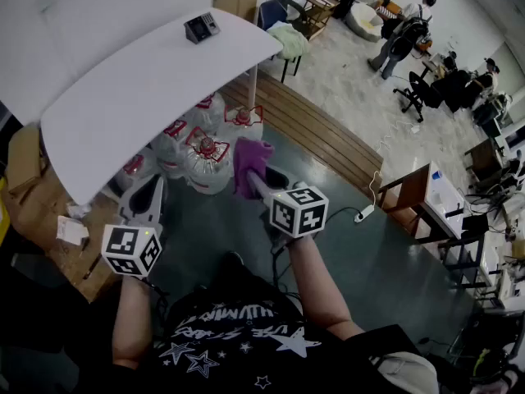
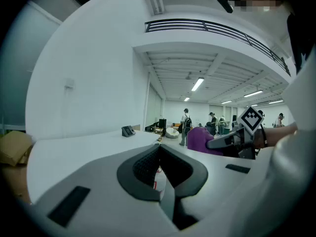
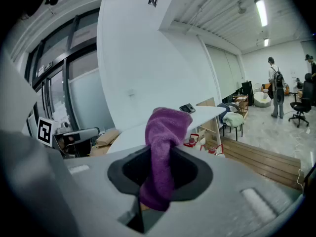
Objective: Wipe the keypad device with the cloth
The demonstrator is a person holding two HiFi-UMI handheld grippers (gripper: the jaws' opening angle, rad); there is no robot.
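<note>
Keypad device (image 1: 201, 28) rests on the white table (image 1: 123, 97); right gripper (image 1: 257, 184) pinches purple cloth (image 1: 249, 162), left gripper (image 1: 153, 194) closed, empty

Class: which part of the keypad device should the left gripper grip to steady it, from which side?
Probably the two side walls of the keypad device, approached from the person's side of the table: it is a wedge, and its sloped face must stay free for the cloth.
</note>
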